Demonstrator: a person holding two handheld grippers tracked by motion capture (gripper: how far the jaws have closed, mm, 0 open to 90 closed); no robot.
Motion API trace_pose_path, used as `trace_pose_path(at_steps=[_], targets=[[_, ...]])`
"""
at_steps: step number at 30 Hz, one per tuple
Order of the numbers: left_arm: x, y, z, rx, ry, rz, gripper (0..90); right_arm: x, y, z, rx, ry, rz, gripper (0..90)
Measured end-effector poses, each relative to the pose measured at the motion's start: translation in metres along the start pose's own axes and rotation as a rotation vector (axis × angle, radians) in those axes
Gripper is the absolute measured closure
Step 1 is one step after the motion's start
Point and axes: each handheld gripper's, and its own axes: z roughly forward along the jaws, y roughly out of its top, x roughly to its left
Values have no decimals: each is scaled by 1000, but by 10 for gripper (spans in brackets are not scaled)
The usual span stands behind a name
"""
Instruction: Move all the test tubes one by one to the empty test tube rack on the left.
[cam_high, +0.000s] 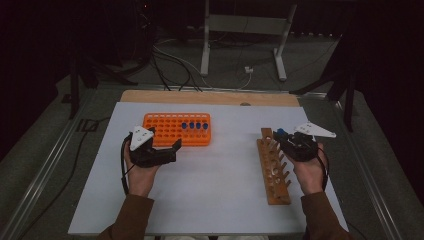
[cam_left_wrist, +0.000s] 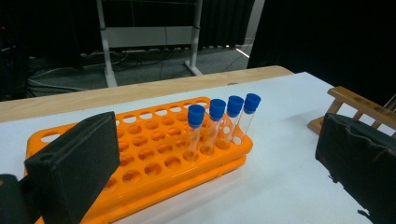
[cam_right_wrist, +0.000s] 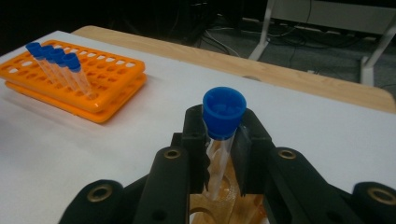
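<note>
Gripping a blue-capped tube in right tongs above wooden rack

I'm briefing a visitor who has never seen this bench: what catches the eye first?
The orange rack with four blue-capped tubes stands out at the mat's far left. At the right, the right tongs clamp another blue-capped tube over the wooden rack.

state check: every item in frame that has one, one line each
right gripper: shut on the tube
tube: capped blue, upright, its lower end over a hole of the wooden rack
left gripper: open, nothing between the jaws
orange rack: flat on the table, four capped tubes in one row, other holes free
four capped tubes: standing, leaning slightly
wooden rack: lying on the table, visible holes unfilled
</note>
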Motion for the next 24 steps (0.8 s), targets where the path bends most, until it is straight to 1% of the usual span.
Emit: trace_pose_path(at_steps=[2,9,14,18,24], targets=[[0,0,0,0,0,1,9,1,2,-2,-1,0,-9,770],[-2,0,1,6,-3,9,9,3,10,-8,-18,2,-14,770],[-4,0,2,5,-5,15,9,7,16,-12,-31,12,-19,770],[-6,-1,3,7,-6,24,9,15,20,-10,-36,31,-31,770],[-11,-3,5,7,-13,42,9,30,23,-3,-29,63,-54,770]])
